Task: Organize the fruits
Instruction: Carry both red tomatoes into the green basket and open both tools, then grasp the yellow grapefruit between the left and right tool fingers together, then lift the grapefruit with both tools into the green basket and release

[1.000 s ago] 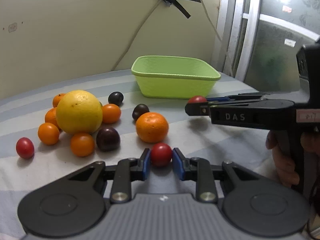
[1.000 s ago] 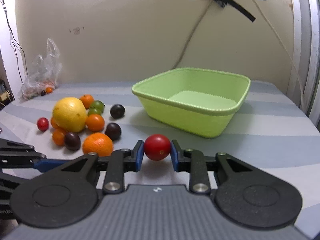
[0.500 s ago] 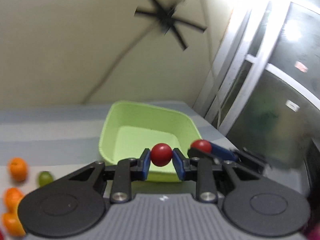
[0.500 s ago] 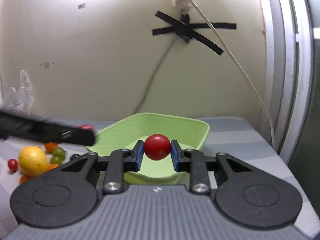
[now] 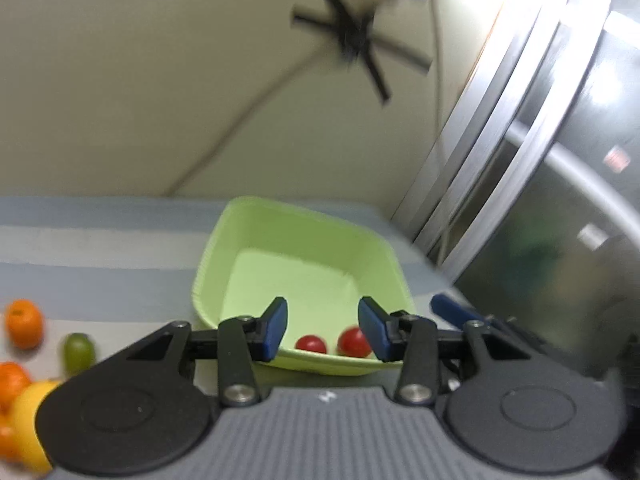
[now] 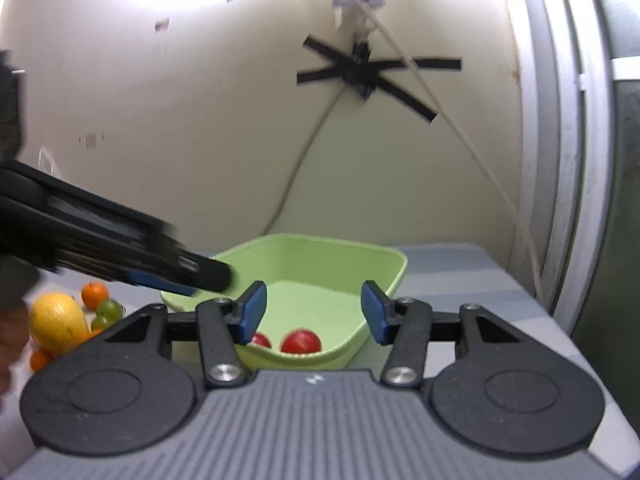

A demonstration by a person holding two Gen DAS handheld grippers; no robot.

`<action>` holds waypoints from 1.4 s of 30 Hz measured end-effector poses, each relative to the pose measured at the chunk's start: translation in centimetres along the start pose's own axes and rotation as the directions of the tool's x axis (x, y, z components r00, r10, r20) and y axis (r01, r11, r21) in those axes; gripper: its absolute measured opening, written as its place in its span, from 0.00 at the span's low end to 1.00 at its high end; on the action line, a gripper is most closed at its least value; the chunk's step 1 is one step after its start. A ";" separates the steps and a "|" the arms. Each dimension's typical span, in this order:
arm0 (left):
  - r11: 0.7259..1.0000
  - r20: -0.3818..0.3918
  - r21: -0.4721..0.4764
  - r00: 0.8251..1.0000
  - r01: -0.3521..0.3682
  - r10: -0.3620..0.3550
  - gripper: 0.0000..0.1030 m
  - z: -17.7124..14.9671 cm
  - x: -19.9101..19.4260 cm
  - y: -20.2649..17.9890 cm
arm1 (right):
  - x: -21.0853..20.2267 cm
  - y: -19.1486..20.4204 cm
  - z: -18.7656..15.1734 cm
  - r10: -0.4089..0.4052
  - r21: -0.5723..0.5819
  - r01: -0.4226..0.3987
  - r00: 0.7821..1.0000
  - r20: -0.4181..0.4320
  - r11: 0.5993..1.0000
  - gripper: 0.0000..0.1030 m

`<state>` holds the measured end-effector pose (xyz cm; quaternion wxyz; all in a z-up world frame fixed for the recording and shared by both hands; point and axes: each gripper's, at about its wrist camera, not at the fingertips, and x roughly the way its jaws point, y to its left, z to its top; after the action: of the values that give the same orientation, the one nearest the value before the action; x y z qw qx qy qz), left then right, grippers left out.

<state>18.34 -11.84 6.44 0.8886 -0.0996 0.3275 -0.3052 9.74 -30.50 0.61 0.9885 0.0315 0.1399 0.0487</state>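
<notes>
The left gripper (image 5: 322, 330) points forward and somewhat downward, its two blue-padded fingers (image 5: 275, 329) spread apart with nothing pressed between them; its jaws have just been opening. In the right wrist view its black body comes in from about nine o'clock and slants down toward four o'clock, blurred.

The right gripper (image 6: 313, 317) is held nearly level, tipped slightly down, its blue pads (image 6: 251, 312) also parted and gripping nothing; its jaws have likewise just been opening. In the left wrist view one blue tip shows at about four o'clock of the left gripper's fingers.

A bit of a hand (image 6: 10, 344) shows at the right wrist view's left edge.
</notes>
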 end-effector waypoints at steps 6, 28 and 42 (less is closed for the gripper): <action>0.995 0.160 -0.047 0.982 -0.090 0.096 0.39 -3.2 -11.3 4.8 | -2.3 -0.8 0.5 0.022 0.105 -0.034 0.993 0.112 0.994 0.51; 0.975 0.002 -0.184 0.992 -0.122 0.124 0.59 -5.2 -8.3 11.7 | 3.6 18.3 -1.4 0.286 -0.214 -0.328 0.936 -0.207 0.920 0.66; 0.992 0.154 -0.057 0.981 -0.110 0.117 0.51 -2.1 -10.5 6.0 | -1.0 16.7 0.7 0.262 -0.262 -0.256 0.965 -0.013 0.931 0.58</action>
<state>13.61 -0.68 8.03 0.9250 -0.1261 0.2688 -0.2373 7.47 -14.01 2.85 0.9704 -0.0803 0.1160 0.1961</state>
